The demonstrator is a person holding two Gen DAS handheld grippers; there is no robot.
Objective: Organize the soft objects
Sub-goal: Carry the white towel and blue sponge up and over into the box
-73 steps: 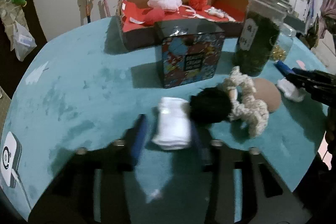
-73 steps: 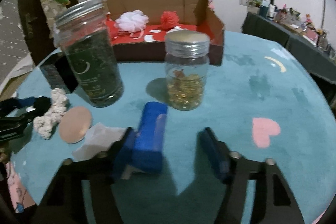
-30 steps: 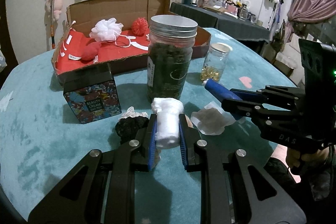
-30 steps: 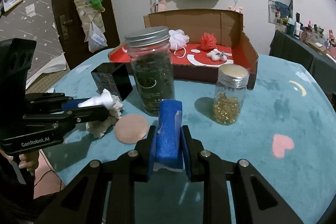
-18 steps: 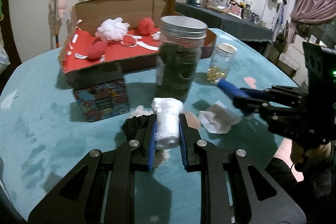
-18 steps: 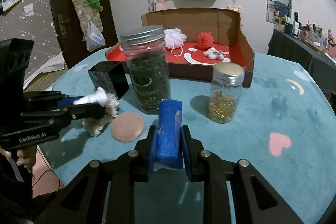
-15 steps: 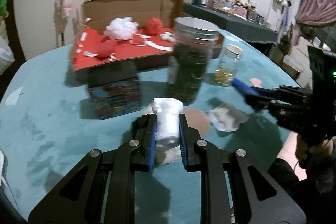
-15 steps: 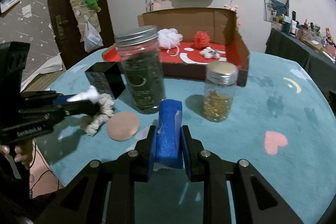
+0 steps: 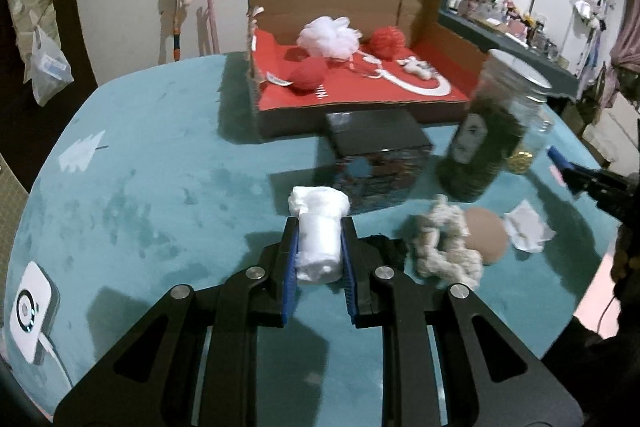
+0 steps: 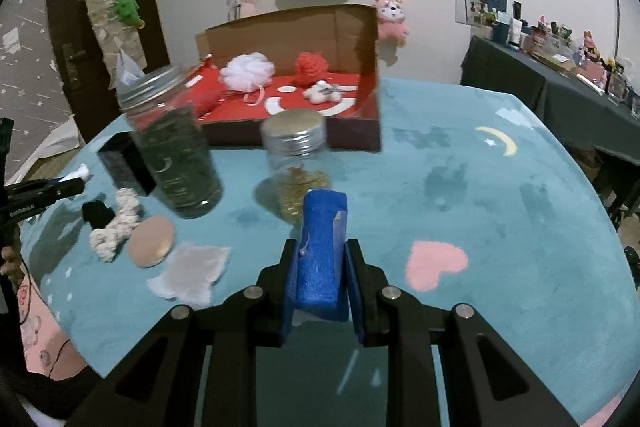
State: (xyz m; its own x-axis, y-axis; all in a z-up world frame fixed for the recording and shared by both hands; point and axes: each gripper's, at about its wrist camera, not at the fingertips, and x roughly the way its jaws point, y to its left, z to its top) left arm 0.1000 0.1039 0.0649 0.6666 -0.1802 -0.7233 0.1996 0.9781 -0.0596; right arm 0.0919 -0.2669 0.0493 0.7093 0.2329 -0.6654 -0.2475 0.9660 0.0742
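Left wrist view
Left claw [image 9: 319, 239]: clamped on a white cloth roll [image 9: 319, 231], whose frilled end sticks out past the fingertips.
Landmark: cardboard box [image 9: 352, 7] with a red floor, at the far side of the teal desk [image 9: 160, 155].
Inside the box: white mesh pouf [image 9: 330, 35], red pouf [image 9: 388, 42], red ball [image 9: 307, 74].
In front of the box: dark printed tin [image 9: 378, 157]; green-filled jar [image 9: 486, 135], blurred.
Nearer than the tin: cream rope knot [image 9: 442, 243], touching a tan round pad [image 9: 486, 233].

Right wrist view
Right claw [image 10: 322, 259]: clamped on a blue sponge block [image 10: 323, 251], standing upright between the pads.
Cardboard box: [image 10: 320, 27], beyond both jars.
Small jar [image 10: 296, 163]: gold contents, just in front of the box.
White wipe [image 10: 190, 273]: flat on the desk, nearer than the tan pad [image 10: 152, 241].
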